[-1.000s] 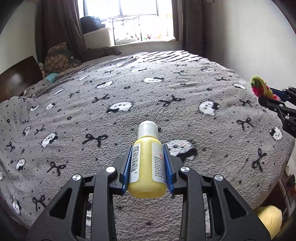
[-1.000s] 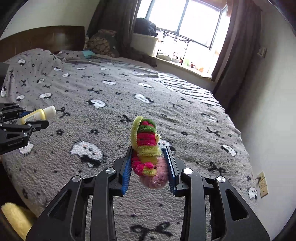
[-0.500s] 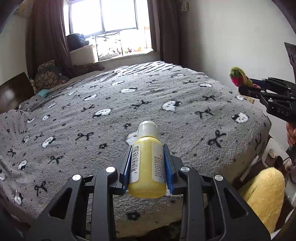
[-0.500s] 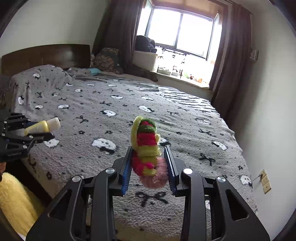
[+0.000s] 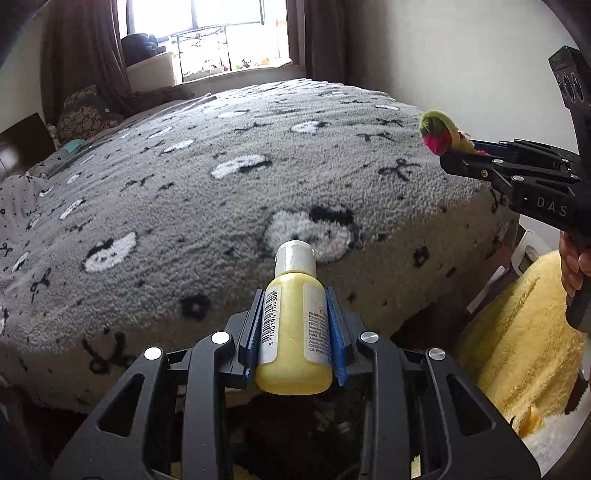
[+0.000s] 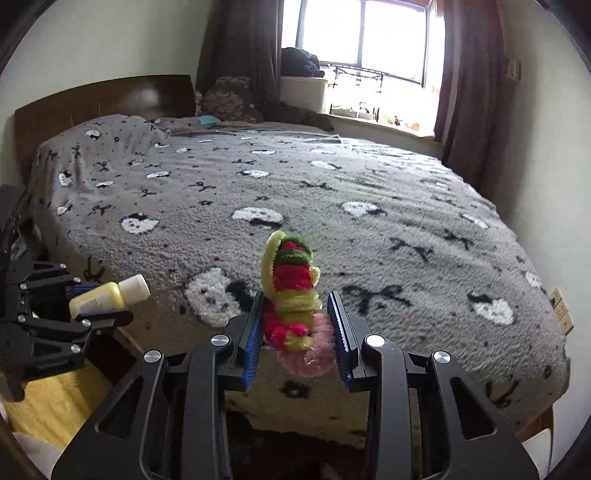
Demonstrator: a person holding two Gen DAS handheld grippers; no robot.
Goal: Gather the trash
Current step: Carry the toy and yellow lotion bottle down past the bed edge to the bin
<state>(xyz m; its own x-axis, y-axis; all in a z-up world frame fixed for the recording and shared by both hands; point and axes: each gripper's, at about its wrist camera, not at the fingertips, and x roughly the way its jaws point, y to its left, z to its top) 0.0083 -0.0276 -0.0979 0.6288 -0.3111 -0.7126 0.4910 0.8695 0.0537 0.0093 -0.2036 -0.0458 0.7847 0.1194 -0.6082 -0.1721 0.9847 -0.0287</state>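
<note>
Trash here is 2 items, each held in the air off the foot end of the bed (image 6: 369, 192). The yellow bottle (image 5: 295, 332) with a white cap and a barcode label sits between the blue pads of the left gripper (image 5: 295, 325), whose jaws are clenched on its sides; the cap points forward toward the grey blanket (image 5: 184, 192), which is patterned with white faces and black bows. From the right wrist view the same bottle shows at the left edge, lying roughly level in the black jaws, cap toward the bed.

The pipe-cleaner bundle (image 6: 291, 295), fuzzy coils of lime, red, green and pink, is grasped by the right gripper (image 6: 297, 325), its jaws pressed against the lower coils while the lime loop stands up above the pads. In the left wrist view this bundle pokes out past the tip of the right gripper at the right side, above the blanket's corner.

A yellow fleece sleeve (image 5: 517, 332) shows below the right gripper. A dark headboard (image 6: 103, 99), curtains (image 6: 469, 81) and a bright window (image 6: 362, 33) lie beyond the bed.
</note>
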